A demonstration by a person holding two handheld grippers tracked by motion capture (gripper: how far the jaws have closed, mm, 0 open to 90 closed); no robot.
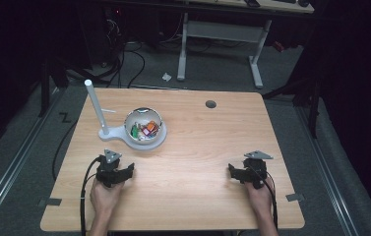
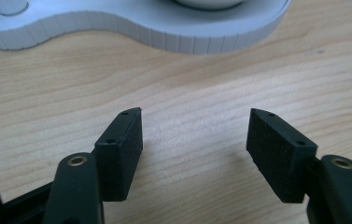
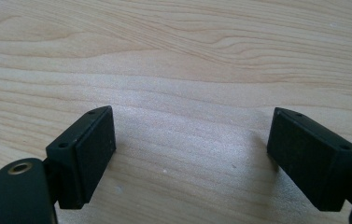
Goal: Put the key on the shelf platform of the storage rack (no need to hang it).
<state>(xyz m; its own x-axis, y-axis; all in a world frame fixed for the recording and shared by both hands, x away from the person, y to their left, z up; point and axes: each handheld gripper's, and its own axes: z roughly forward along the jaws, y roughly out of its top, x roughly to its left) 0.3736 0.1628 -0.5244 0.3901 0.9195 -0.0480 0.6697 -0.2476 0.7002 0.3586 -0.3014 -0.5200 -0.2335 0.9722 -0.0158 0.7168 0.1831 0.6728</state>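
Work looked unstarted: nothing lifted or gripped. Left gripper (image 1: 122,173) rested on the table (image 1: 198,147) just in front of the white stand (image 1: 124,135), jaws spread, bare wood between them. Right gripper (image 1: 237,173) sat well apart at the right, jaws also spread and empty. The bowl (image 1: 143,123) sat on the stand, mouth up, small colourful items (image 1: 146,130) inside. The stand's 1 post (image 1: 96,105) rose tilted slightly left; the base ran left-right.
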